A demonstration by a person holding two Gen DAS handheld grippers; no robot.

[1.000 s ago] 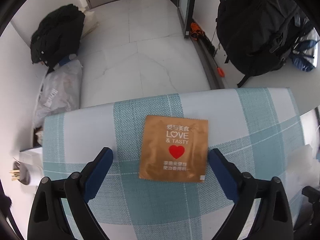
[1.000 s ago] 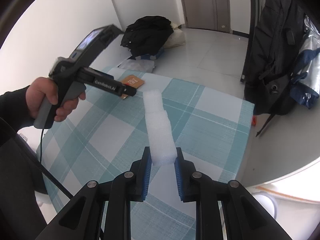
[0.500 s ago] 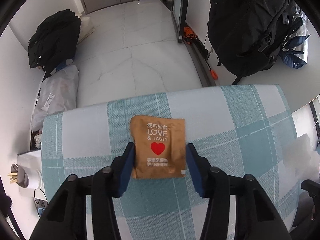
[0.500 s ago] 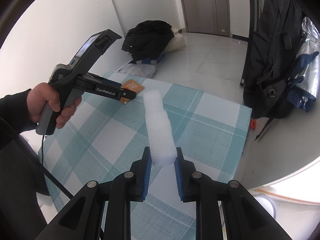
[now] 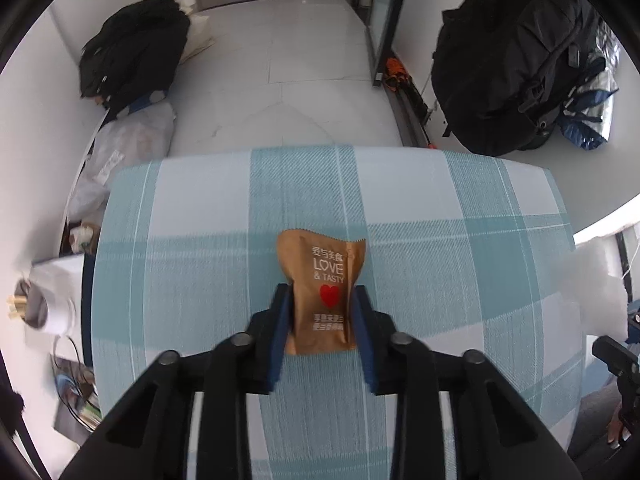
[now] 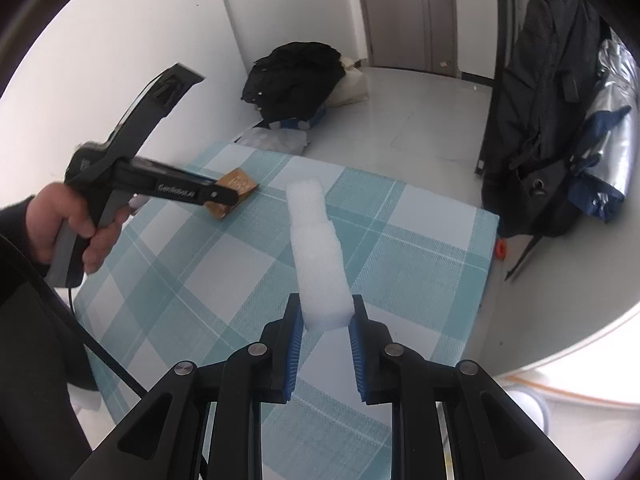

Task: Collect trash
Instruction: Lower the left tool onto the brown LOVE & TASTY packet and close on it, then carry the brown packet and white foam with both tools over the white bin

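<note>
Between the blue pads of the left gripper [image 5: 321,300], a brown snack wrapper [image 5: 322,292] sits pinched, its far end jutting over the checked tablecloth [image 5: 440,240]. Farther right, the right gripper [image 6: 325,312] clamps the near end of a white foam block [image 6: 318,256].

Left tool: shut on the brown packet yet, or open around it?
Shut on it. The left tool has both blue pads pressed against the brown packet, whose sides buckle inward.
</note>
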